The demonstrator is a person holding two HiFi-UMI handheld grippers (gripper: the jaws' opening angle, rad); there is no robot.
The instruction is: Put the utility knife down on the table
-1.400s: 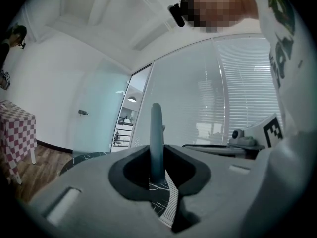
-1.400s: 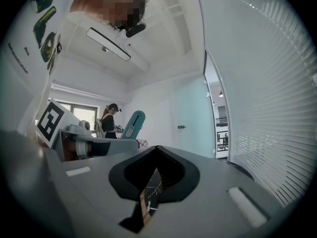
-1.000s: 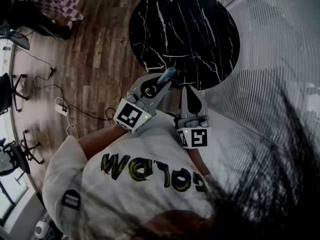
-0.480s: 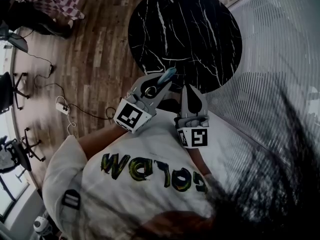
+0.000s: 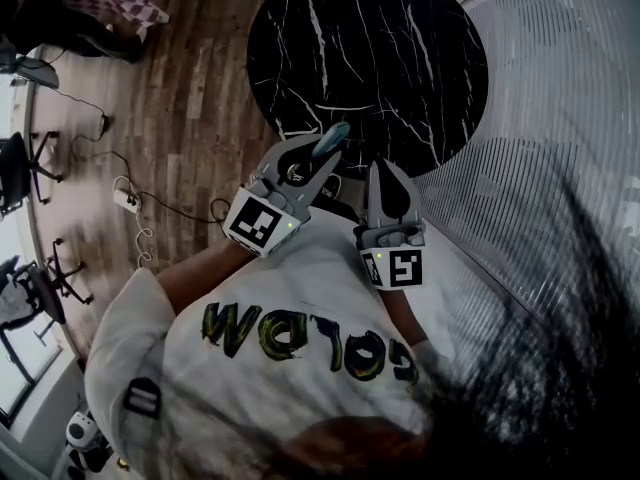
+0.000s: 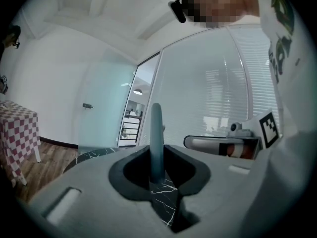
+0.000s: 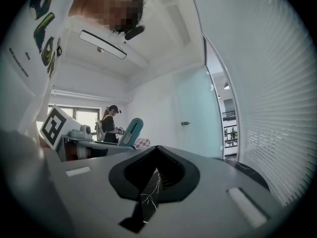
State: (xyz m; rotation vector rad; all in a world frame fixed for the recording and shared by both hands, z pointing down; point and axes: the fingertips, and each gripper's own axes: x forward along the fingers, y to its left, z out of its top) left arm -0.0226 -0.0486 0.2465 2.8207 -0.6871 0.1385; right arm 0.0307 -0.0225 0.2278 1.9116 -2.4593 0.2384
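Step in hand, as a judgement: transport, with set-down not yet done. Grips the utility knife (image 5: 331, 140) in the fingers (image 6: 223, 182) of the left gripper (image 5: 318, 160), pinched near one end, with the teal body projecting well past the fingertips. Carries it in the air over the near rim of the round black marble surface (image 5: 380, 58), not touching it. Holds the right gripper (image 5: 383, 173) just beside the left, fingers drawn narrow and together with nothing between them, only veined marble showing through the slit. Next move, again as a judgement: advance over a bare part of the surface, away from the rim, then lower to bring the knife body onto the marble. Tilt the grip to lay the long side flat instead of landing it on an end. Open the fingers only after contact, to avoid a drop or a bounce on the hard top. Withdraw straight back along the fingers to avoid dragging the knife. Hold the right gripper clear during the release. Cannot tell the blade state; treat the far end as sharp.
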